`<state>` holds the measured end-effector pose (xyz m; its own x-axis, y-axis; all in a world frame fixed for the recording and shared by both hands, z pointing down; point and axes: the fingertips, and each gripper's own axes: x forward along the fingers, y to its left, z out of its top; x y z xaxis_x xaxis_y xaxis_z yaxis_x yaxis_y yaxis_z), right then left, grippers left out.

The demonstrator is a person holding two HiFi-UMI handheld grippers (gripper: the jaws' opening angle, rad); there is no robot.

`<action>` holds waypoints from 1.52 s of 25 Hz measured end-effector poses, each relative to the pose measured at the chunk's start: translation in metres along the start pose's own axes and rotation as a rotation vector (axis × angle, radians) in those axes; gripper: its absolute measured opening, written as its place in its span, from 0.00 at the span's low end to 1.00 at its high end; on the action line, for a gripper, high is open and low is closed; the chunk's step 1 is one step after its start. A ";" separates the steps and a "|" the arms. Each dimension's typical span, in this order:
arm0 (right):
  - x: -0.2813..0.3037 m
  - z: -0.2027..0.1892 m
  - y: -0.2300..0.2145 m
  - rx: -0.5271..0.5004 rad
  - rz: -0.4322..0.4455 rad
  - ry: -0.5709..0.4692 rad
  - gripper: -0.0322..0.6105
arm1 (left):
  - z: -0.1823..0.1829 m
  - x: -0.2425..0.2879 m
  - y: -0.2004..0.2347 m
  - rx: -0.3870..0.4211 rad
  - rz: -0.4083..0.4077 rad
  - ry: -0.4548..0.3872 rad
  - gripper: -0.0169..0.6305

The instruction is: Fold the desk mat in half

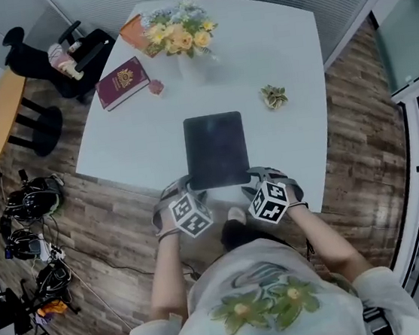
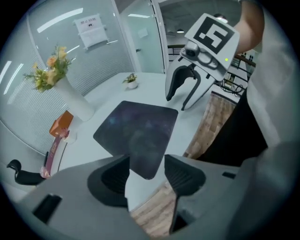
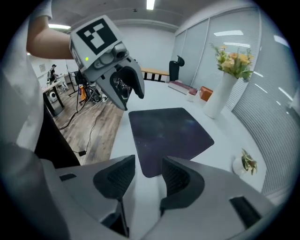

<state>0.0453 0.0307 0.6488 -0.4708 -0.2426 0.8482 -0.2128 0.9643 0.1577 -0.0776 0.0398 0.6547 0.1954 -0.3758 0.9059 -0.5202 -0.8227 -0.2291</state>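
A dark desk mat (image 1: 216, 150) lies flat and unfolded on the white table (image 1: 286, 47), close to its near edge. My left gripper (image 1: 185, 187) is at the mat's near left corner and my right gripper (image 1: 257, 177) at its near right corner. In the left gripper view the mat (image 2: 138, 129) has its corner showing in the gap of the open left gripper (image 2: 146, 164), with the right gripper (image 2: 186, 91) opposite. In the right gripper view the mat (image 3: 168, 133) points a corner into the open right gripper (image 3: 148, 164), and the left gripper (image 3: 123, 86) hangs beyond.
A white vase of flowers (image 1: 182, 37), a maroon book (image 1: 122, 83), a small pink object (image 1: 156, 87), an orange item (image 1: 132, 30) and a little potted plant (image 1: 273, 96) stand further back on the table. A black chair (image 1: 67, 55) and cables (image 1: 30, 215) are to the left on the wood floor.
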 end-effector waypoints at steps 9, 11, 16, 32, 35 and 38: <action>0.032 -0.019 0.001 -0.022 0.111 0.072 0.32 | -0.015 0.032 -0.012 -0.073 -0.136 0.057 0.36; 0.033 -0.018 0.001 -0.024 0.137 0.069 0.31 | -0.017 0.037 -0.012 -0.076 -0.157 0.068 0.36; 0.033 -0.017 0.000 -0.022 0.169 0.079 0.28 | -0.022 0.043 -0.015 -0.085 -0.196 0.086 0.36; 0.029 -0.013 -0.013 0.064 0.109 0.021 0.13 | -0.022 0.042 -0.008 -0.162 -0.226 0.046 0.26; 0.027 -0.012 -0.015 0.100 0.101 0.010 0.14 | -0.020 0.040 -0.013 -0.188 -0.292 0.039 0.20; 0.024 -0.007 -0.018 0.148 0.093 -0.002 0.14 | -0.017 0.036 -0.019 -0.244 -0.354 0.017 0.03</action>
<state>0.0433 0.0086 0.6698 -0.4963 -0.1539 0.8544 -0.2920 0.9564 0.0026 -0.0747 0.0496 0.6976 0.3849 -0.0795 0.9195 -0.6050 -0.7741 0.1863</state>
